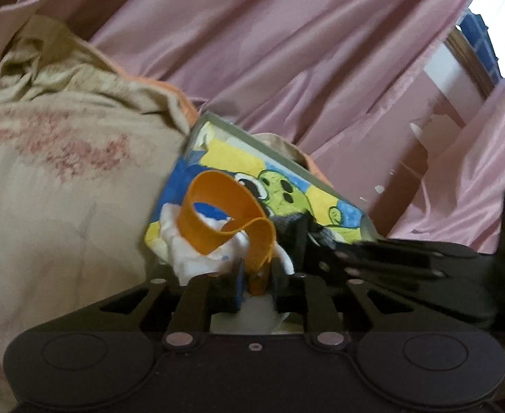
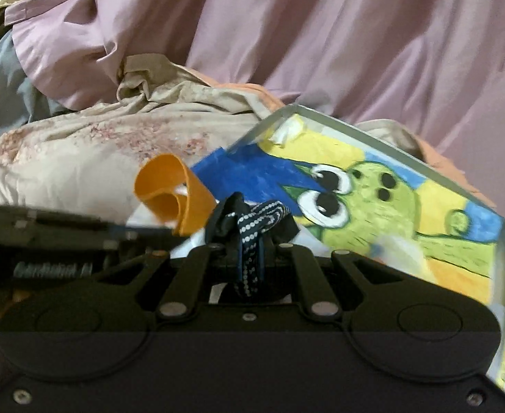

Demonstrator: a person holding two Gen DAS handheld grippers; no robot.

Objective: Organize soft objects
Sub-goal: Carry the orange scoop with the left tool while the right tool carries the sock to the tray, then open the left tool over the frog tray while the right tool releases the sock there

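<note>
Now my left gripper (image 1: 256,268) loosely straddles the orange felt strip (image 1: 225,220) over the painted box (image 1: 328,203); my right gripper (image 2: 250,251) clamps the dotted cloth (image 2: 252,227) beside it.

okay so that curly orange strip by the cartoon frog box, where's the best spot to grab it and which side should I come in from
Grip the orange strip on its flat lower tail, where the left tongs already straddle it, not the open loop above, which would likely just squash. Come from the near side, opposite the box, with the pads meeting its two broad faces, since the band stands on edge.
</note>
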